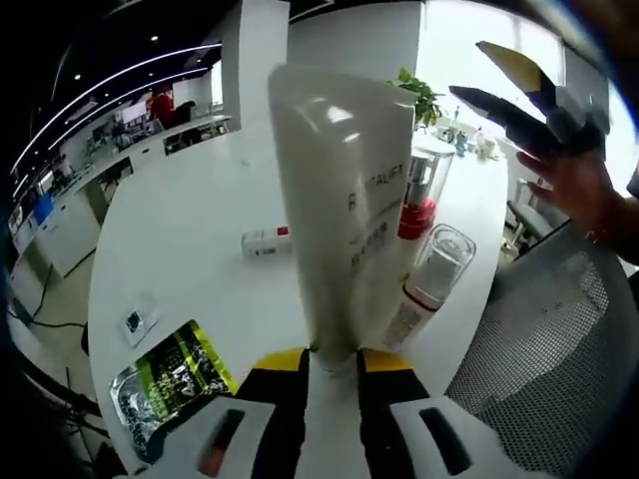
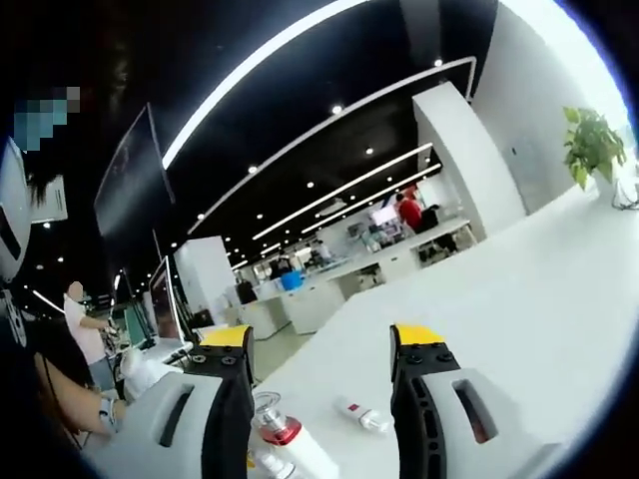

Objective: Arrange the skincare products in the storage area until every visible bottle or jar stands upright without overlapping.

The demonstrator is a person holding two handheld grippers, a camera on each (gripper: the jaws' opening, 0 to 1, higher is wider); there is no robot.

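Left tool (image 1: 332, 361) apparently grips white tube (image 1: 344, 200).

two-jaw left gripper (image 1: 332, 361), lower centre: black jaws tipped yellow, on white housings with dark slots. same build on right gripper (image 2: 321, 344), lower centre. upper right of left gripper view: dark, yellow-faced jaws above a bare hand (image 1: 577, 190).

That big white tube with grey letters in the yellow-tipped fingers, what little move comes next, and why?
Probably lower the white plastic tube straight down onto a bare patch of the white table, left of the clear-capped pump bottles. The left gripper pinches its bottom end, and it rises right in front of those bottles, so setting it aside avoids overlap.
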